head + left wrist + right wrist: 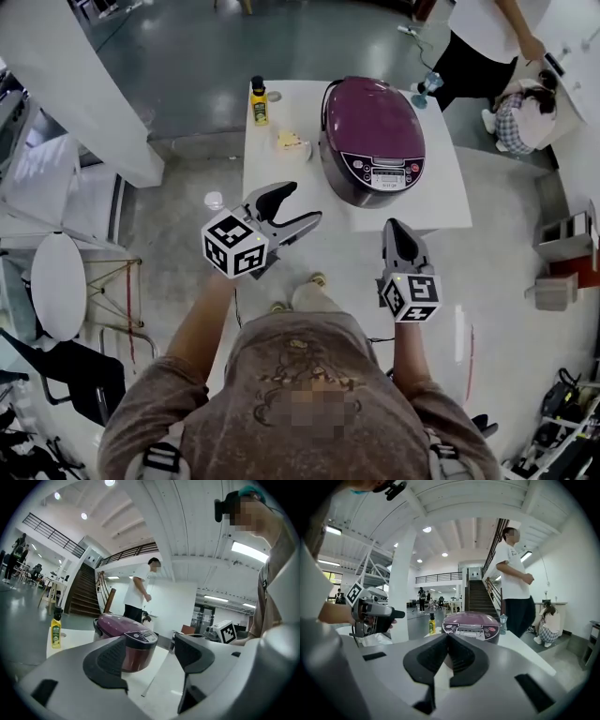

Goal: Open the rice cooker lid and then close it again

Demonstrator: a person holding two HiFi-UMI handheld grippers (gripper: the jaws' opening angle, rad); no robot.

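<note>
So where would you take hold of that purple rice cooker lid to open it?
Likely the front edge of the lid, just above the control panel, coming from the near side. The panel faces that way, so the hinge is probably at the far side, and the smooth dome offers nothing to pinch.

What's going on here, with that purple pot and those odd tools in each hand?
A person stands at a white table holding a grabbing tool in each hand. The left tongs are open and the right tongs are shut. Both are empty and held in the air in front of a purple rice cooker, touching nothing. The cooker sits on the table with its lid down. A yellow bottle stands near the table's far left corner.
</note>
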